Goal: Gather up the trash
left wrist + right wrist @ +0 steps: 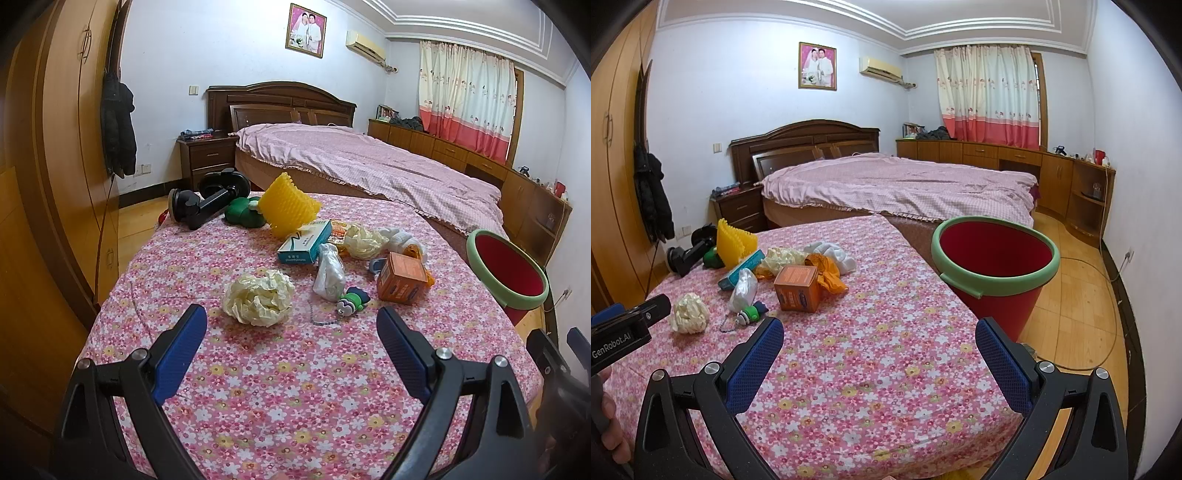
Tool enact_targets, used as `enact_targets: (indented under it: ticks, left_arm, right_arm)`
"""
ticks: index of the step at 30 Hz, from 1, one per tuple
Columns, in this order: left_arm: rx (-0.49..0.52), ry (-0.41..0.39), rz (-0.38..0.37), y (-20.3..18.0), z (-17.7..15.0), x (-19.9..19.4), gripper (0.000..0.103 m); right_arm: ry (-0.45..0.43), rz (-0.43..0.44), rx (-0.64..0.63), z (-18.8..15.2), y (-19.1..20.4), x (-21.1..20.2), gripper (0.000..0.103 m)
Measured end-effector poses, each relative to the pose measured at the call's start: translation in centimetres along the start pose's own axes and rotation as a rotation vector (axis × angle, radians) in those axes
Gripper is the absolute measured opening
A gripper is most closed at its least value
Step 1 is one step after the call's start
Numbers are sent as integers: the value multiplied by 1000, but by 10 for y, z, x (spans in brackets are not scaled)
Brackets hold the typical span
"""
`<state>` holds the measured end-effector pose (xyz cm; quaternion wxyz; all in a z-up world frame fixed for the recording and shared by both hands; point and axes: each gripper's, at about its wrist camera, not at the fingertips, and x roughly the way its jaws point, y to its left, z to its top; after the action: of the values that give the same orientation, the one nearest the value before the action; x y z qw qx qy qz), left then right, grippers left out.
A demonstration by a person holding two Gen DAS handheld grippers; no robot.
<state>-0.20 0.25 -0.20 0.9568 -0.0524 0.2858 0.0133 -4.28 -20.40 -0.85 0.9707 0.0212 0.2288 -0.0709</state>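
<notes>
Left tool [291,325]: fingers spread wide, empty, low in the frame over the flowered counter [295,387].
Right tool [879,336]: also spread wide, empty.
Crumpled paper balls: two, one [258,297] just ahead of the left tool, one [364,240] mid-frame.
Boxes: two, one orange [400,277], one teal [304,242].
Bucket [995,271]: one, red, right of the counter.

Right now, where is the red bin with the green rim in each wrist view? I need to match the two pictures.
Left wrist: the red bin sits at the right edge, beyond the floral table's right side, partly cut off.
Right wrist: the red bin stands right of centre on the floor, against the table's right edge, seen whole.
Shared landmark: the orange box, on the table left of the bin in both views.
</notes>
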Motion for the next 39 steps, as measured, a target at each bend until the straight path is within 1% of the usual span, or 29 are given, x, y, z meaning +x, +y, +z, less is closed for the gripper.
enact_targets:
  ticks: [28,39]
  left_arm:
    - [-3,3,-1,6,-1,-1,93]
    - [-9,15,19,12,4,6,93]
  right_arm:
    - [3,1,0,0,0,0,103]
    - [17,9,6,0,1,3,103]
